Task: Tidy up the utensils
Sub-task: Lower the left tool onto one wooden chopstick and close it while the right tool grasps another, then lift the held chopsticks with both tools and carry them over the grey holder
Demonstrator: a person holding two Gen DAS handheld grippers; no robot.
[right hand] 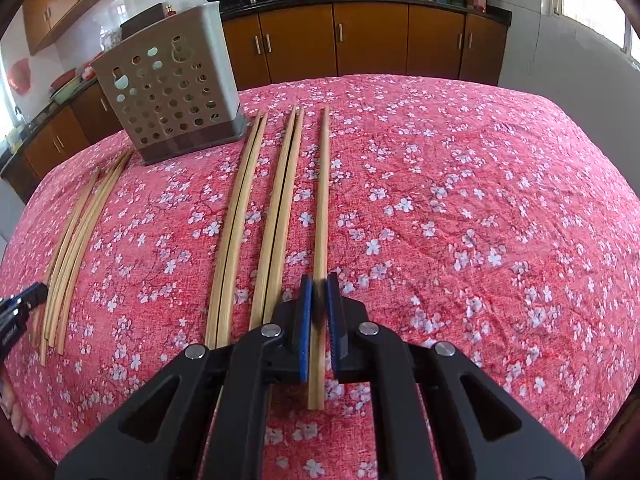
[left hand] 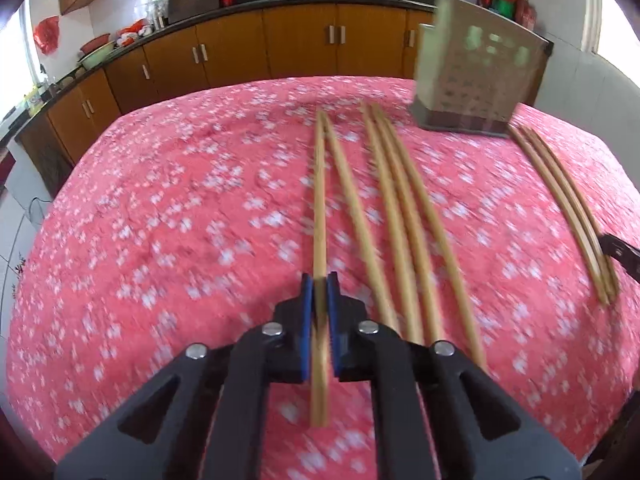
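Bamboo chopsticks lie in rows on a pink floral cloth [right hand: 460, 200], long axes running away from both cameras toward the holder [right hand: 172, 100] at upper left of the right view. The right gripper [right hand: 319, 312] is clamped on the rightmost chopstick [right hand: 322, 200] near its close end. The left gripper [left hand: 318, 312] is clamped on another stick [left hand: 319, 200], leftmost in its view. Each stick's far tip points toward the holder [left hand: 476, 76], so lifting and tipping them upright over its open top looks next.

Bamboo chopsticks [right hand: 276, 200] lie in parallel rows beside an upright perforated holder [right hand: 172, 92].
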